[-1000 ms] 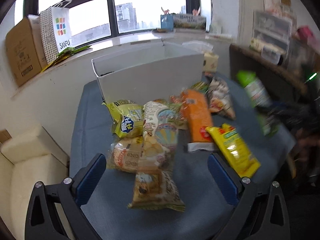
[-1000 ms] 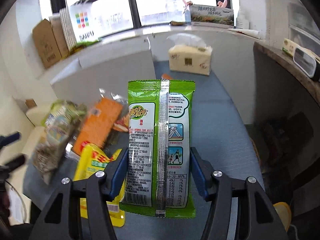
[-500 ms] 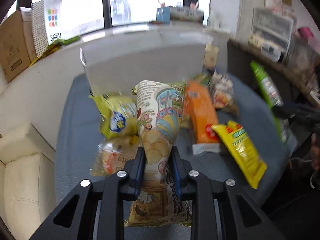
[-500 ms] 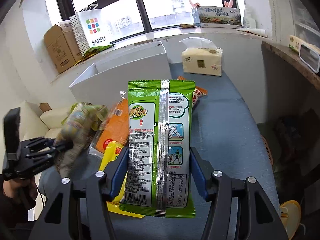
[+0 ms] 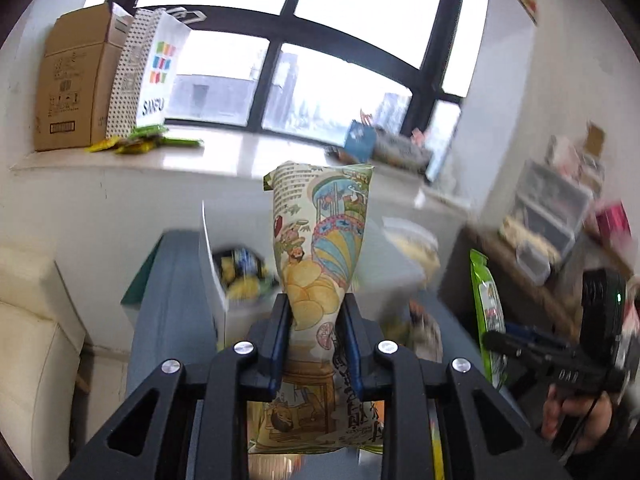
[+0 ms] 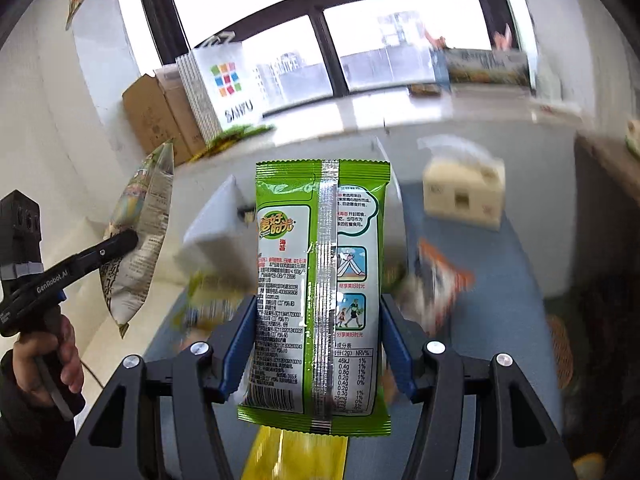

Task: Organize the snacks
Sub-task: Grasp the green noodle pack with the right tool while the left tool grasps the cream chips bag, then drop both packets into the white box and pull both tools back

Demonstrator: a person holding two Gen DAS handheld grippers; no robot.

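The left gripper [image 5: 314, 316] was clamped tight on the lower middle of a cartoon-printed chip bag [image 5: 320, 248], which stood upright between the blue pads, lifted clear of the blue table [image 5: 168, 320]. The right gripper [image 6: 318, 340] was gripping a green seaweed packet [image 6: 320, 280] by its two long edges, back seam facing the camera, also raised above the table.

Only the left wrist view showed the inside of the white box [image 5: 212, 272] on the table, with a blurred yellow and blue snack bag [image 5: 240, 276] lying in it. It also caught the green packet edge-on at the right, and a hand [image 5: 576, 416] on the right gripper's handle.

Only the right wrist view showed the chip bag from its side, hanging tilted at the left, pinched by the left gripper's black finger [image 6: 116, 244]. It alone showed a tissue pack [image 6: 464, 192] on the table beyond the box, a yellow packet [image 6: 296, 456] under the green one, and a blurred orange snack [image 6: 444, 276] at the right
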